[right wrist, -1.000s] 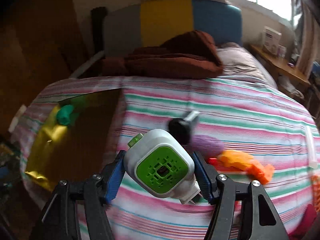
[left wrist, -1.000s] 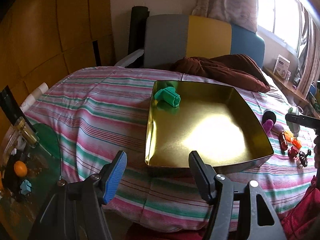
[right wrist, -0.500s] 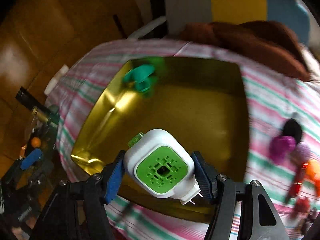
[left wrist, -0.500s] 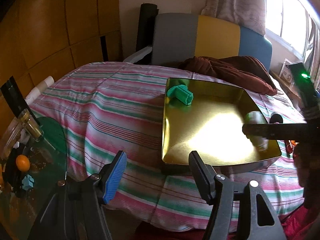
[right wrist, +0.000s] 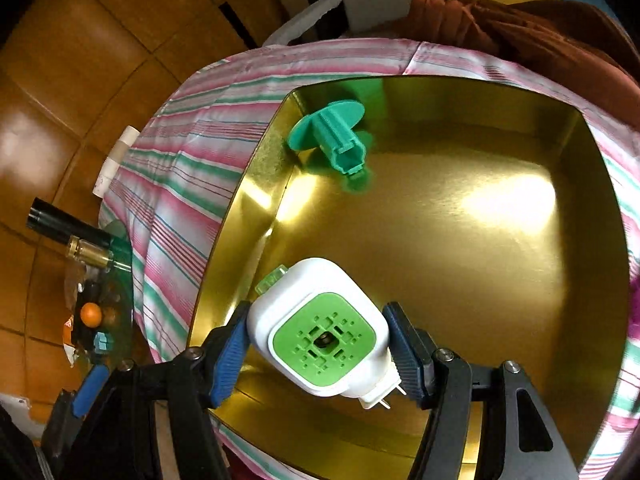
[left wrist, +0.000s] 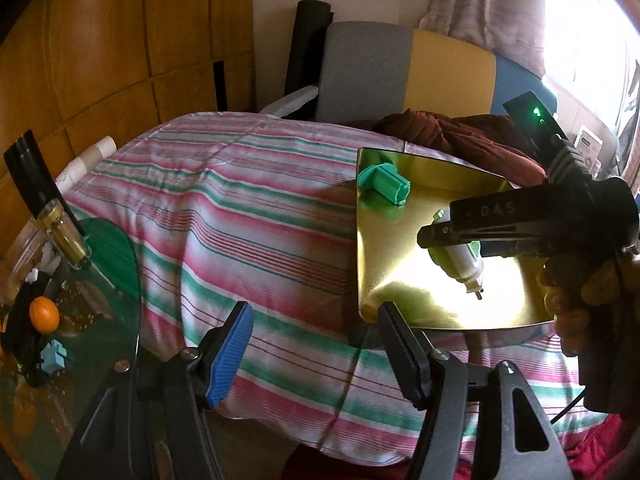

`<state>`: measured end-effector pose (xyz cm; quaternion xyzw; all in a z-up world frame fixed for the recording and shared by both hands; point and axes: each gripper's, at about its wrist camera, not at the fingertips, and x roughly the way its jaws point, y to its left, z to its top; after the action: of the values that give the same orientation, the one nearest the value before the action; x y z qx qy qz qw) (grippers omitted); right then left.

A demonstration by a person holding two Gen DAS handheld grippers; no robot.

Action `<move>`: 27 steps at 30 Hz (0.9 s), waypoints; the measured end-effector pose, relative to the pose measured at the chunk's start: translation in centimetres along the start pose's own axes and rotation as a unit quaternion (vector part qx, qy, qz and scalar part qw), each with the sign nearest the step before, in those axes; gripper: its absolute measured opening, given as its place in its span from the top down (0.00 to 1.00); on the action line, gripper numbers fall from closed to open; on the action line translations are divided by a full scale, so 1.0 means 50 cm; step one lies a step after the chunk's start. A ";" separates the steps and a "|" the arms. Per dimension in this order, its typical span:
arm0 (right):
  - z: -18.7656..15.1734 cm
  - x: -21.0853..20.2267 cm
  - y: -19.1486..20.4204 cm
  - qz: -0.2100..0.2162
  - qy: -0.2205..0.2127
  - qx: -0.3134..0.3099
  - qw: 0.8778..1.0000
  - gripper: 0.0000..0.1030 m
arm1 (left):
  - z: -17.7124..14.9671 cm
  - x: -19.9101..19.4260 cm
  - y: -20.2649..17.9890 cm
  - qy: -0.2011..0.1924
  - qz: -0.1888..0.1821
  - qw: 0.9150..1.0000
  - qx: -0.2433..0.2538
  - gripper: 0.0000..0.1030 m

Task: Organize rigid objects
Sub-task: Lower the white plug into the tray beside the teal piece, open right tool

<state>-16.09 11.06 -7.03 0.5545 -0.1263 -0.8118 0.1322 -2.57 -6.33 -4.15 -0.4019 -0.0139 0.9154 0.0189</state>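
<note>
White plastic plug-in device with a green square vented face (right wrist: 320,336) is sitting clamped between the right gripper (right wrist: 316,354) pads, metal prongs pointing down, hanging over the near-left part of the shiny gold metal tray (right wrist: 592,152), not yet touching the floor as far as I can tell. Teal plastic flanged spool (right wrist: 332,136) is already lying in the tray's far-left corner, so one item looks done and a second is about to be dropped. Left gripper (left wrist: 312,344) is hovering with fingers apart, holding nothing, just short of the tray's near edge over the pink-and-green striped bedcover (left wrist: 224,216). Any remaining loose objects are sitting outside both views, so I can't tell how many are left.
</note>
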 end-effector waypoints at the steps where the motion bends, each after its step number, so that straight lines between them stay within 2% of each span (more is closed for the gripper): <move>1: 0.001 0.003 0.002 -0.001 0.001 0.001 1.000 0.36 | 0.000 0.001 0.002 0.001 0.000 1.000 -0.002 0.37; 7: 0.023 0.019 0.006 0.005 -0.002 0.031 1.000 0.36 | -0.001 0.009 0.013 0.006 -0.001 1.000 -0.008 0.37; 12: 0.048 0.034 -0.002 0.022 -0.006 0.081 0.996 0.36 | -0.002 0.014 0.016 0.009 -0.004 1.000 -0.010 0.38; 20: 0.086 0.098 -0.027 0.066 0.007 0.184 0.981 0.34 | -0.006 0.021 0.022 0.015 -0.008 1.000 -0.016 0.41; 22: 0.094 0.102 -0.024 0.085 0.005 0.193 0.978 0.33 | -0.007 0.022 0.023 0.016 -0.010 1.000 -0.017 0.41; 27: 0.089 0.088 -0.019 0.100 -0.003 0.188 0.977 0.29 | -0.006 0.024 0.029 0.019 -0.017 0.999 -0.024 0.41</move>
<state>-21.87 10.63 -9.61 0.5516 -0.3317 -0.7580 0.1059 -3.21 -7.73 -5.31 -0.4192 -0.0427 0.9065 0.0252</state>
